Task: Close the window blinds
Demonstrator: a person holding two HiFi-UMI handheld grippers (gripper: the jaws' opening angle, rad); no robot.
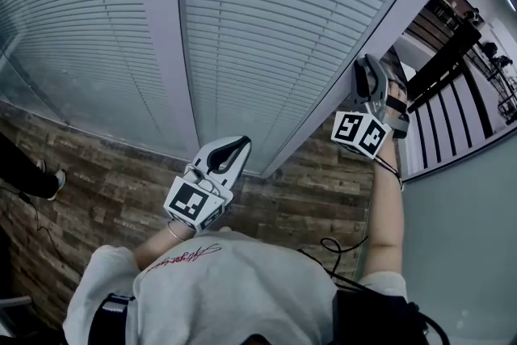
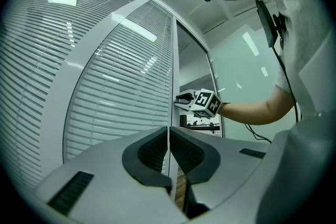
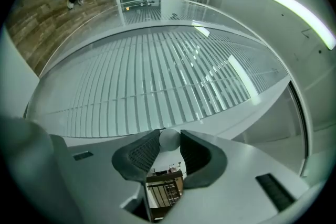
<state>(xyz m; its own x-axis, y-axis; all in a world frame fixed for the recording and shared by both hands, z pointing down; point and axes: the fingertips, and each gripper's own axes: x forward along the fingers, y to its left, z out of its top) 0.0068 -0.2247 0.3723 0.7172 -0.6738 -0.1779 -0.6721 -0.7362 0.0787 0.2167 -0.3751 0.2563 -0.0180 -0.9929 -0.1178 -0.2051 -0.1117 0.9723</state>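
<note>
Wood-grain planks make up the floor (image 1: 105,166) at the far left, rough and brown, where a bystander's dark trouser leg and shoe (image 1: 32,172) stand. Above the floor the blinds (image 1: 283,20) hang behind glass. They are thin, pale horizontal slats, smooth and evenly spaced, filling two panes split by a plain white post (image 1: 161,36).

Below the right-hand pane the left gripper (image 1: 242,143) points at the blinds. Its own view shows the ribbed dark pads of the left gripper (image 2: 168,136) clenched together with nothing between them. Its smooth white shell carries a cube printed with black-and-white square markers (image 1: 194,202). No letters can be read on the cube.

The person's white shirt (image 1: 242,295) has a line of red script (image 1: 182,258) near the collar, too small and slanted to read.

Further right a broad white frame (image 1: 388,28) closes off the blinds, and the right gripper (image 1: 361,65) is held up against it on a bare forearm. A second marker cube (image 1: 361,132) sits at the wrist. In its own view the right gripper (image 3: 169,136) grasps a small, round, matt white knob (image 3: 169,140), with the textured pads touching it on both sides. The slats spread out beyond it.

At the far right stands a dark railing (image 1: 452,52).
</note>
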